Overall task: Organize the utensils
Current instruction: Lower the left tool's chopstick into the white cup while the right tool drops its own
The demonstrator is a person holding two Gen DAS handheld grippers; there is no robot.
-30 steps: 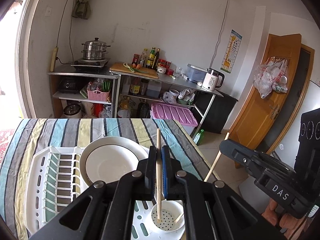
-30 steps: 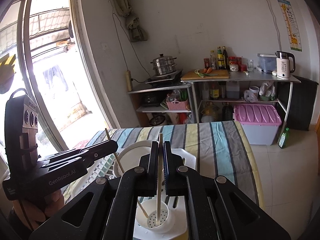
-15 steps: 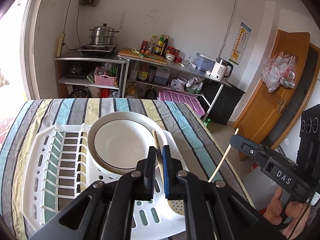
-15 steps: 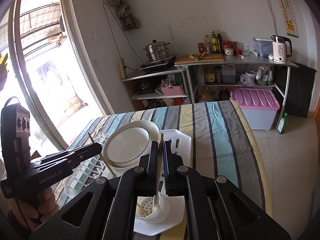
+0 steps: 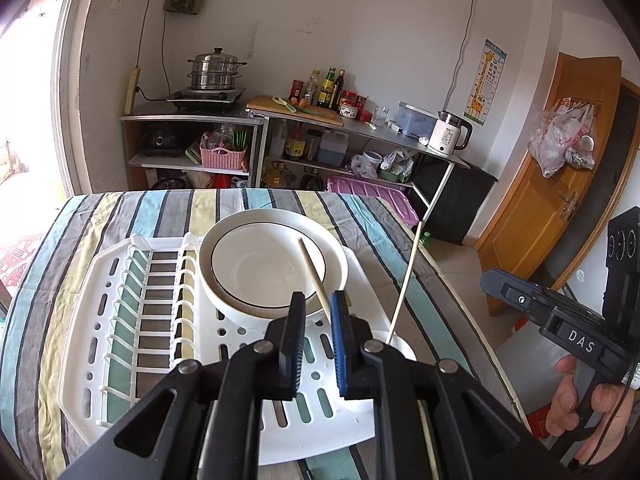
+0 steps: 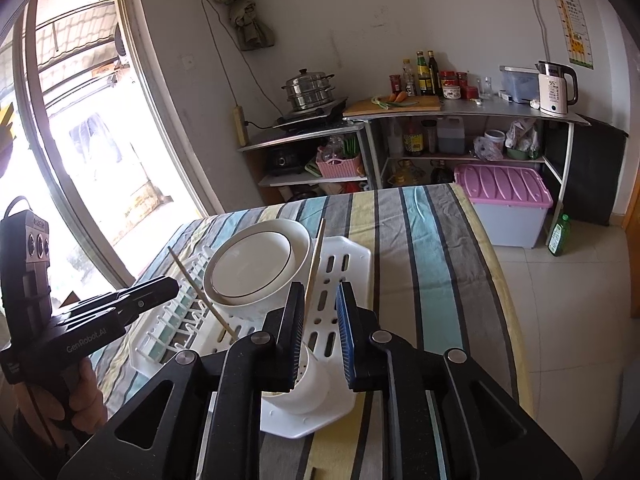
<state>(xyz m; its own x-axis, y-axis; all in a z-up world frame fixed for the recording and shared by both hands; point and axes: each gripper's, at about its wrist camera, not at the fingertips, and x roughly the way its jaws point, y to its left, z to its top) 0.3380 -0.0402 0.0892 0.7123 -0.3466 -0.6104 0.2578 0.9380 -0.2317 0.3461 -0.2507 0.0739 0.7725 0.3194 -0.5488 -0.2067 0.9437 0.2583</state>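
Our left gripper (image 5: 316, 334) and right gripper (image 6: 320, 334) are both opening, a chopstick (image 5: 314, 276) loose between each pair of jaws. Both chopsticks stand tilted in the cup (image 6: 308, 384) at the rack's (image 5: 100, 292) near right corner, beside the bowl (image 5: 272, 268).

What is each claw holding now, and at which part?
Nothing is gripped. Both claws are opening: the left claw and right claw each have a chopstick loose between the jaws, lower ends in the white cup.
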